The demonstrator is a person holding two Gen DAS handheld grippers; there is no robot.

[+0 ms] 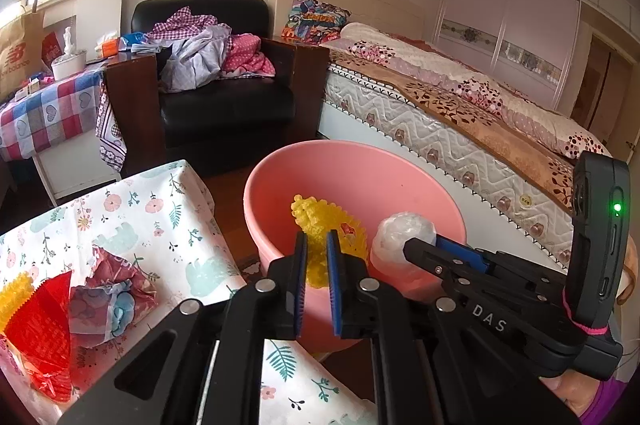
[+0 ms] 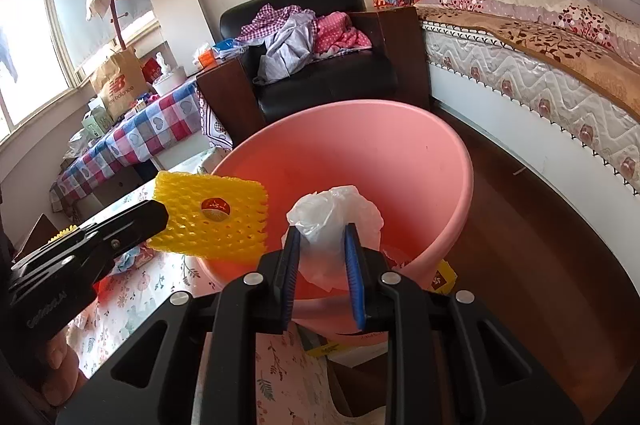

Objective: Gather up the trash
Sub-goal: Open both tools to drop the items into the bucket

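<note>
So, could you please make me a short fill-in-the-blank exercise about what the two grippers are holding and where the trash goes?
1. The left gripper is shut on a foam net whose colour is ____.
2. The right gripper holds a crumpled white plastic ____ over the bin.
3. Both pieces of trash hang above a bin whose colour is ____.
4. A red wrapper lies on the table with the ____ tablecloth.

Missing words: yellow; bag; pink; floral

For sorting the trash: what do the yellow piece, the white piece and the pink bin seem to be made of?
Yellow net: soft foam mesh, judging by its open lattice.
White wad: thin plastic film, crumpled and translucent; possibly a bag.
Pink bin: smooth moulded plastic with a slight sheen.
</note>
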